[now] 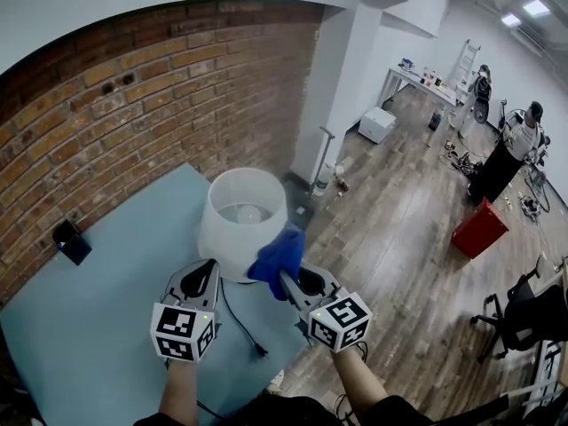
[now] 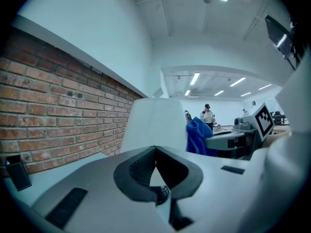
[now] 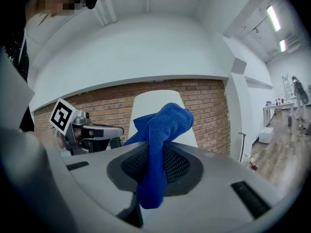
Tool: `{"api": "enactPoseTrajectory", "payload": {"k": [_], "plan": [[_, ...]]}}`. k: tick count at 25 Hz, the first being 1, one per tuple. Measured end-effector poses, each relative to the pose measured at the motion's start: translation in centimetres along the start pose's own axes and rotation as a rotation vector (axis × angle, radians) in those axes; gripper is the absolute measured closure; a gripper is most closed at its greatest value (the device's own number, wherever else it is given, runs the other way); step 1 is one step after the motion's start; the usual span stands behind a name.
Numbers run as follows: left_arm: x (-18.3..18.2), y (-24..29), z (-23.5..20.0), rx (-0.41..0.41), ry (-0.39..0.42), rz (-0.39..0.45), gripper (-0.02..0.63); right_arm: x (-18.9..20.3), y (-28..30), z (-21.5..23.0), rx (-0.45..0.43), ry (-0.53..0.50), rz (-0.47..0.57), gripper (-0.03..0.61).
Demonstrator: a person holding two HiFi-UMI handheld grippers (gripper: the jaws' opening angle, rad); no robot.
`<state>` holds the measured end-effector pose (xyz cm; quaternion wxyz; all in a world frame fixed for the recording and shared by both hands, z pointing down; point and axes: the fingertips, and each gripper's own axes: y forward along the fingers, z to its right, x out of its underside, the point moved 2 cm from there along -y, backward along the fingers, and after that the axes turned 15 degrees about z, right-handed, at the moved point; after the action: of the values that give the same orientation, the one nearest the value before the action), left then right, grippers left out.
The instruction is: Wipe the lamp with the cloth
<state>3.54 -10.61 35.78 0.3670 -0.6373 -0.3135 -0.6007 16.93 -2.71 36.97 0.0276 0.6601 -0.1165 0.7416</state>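
A white lamp (image 1: 241, 223) with a tapered shade stands on the pale blue table (image 1: 98, 318), in front of both grippers. My right gripper (image 1: 286, 278) is shut on a blue cloth (image 1: 279, 256), which bunches against the lower right side of the shade. In the right gripper view the cloth (image 3: 160, 140) hangs folded between the jaws, with the lamp shade (image 3: 158, 106) right behind it. My left gripper (image 1: 197, 284) is shut with nothing in it, just short of the shade's lower left. The left gripper view shows the shade (image 2: 155, 125) ahead and the cloth (image 2: 198, 136) to its right.
A brick wall (image 1: 133, 105) runs behind the table. A small black box (image 1: 71, 241) sits at the table's left, and the lamp's black cord (image 1: 241, 327) trails toward the front edge. To the right lie wooden floor, a red bin (image 1: 479, 229) and a standing person (image 1: 510, 149).
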Motion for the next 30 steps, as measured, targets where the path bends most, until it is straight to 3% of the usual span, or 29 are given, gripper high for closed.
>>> {"api": "enactPoseTrajectory", "payload": {"k": [5, 8, 15, 20, 23, 30], "plan": [[0.4, 0.1, -0.2, -0.008, 0.005, -0.004, 0.604, 1.4, -1.1, 0.9, 0.029, 0.007, -0.043, 0.515], [0.4, 0.1, -0.5, -0.018, 0.010, -0.008, 0.605, 0.0, -1.8, 1.5, 0.037, 0.029, -0.012, 0.515], [0.3, -0.3, -1.3, -0.059, 0.015, -0.014, 0.604, -9.8, -0.5, 5.5, 0.042, 0.051, 0.201, 0.515], [-0.2, 0.5, -1.5, -0.070, 0.014, 0.009, 0.604, -14.4, 3.1, 6.9, 0.014, -0.037, 0.225, 0.515], [-0.1, 0.8, -1.8, -0.086, 0.012, 0.015, 0.604, -13.9, 5.0, 6.8, -0.002, -0.045, 0.190, 0.515], [0.9, 1.1, -2.5, -0.104, 0.018, -0.010, 0.604, -8.6, 6.1, 7.6, 0.020, 0.020, 0.106, 0.515]]}}
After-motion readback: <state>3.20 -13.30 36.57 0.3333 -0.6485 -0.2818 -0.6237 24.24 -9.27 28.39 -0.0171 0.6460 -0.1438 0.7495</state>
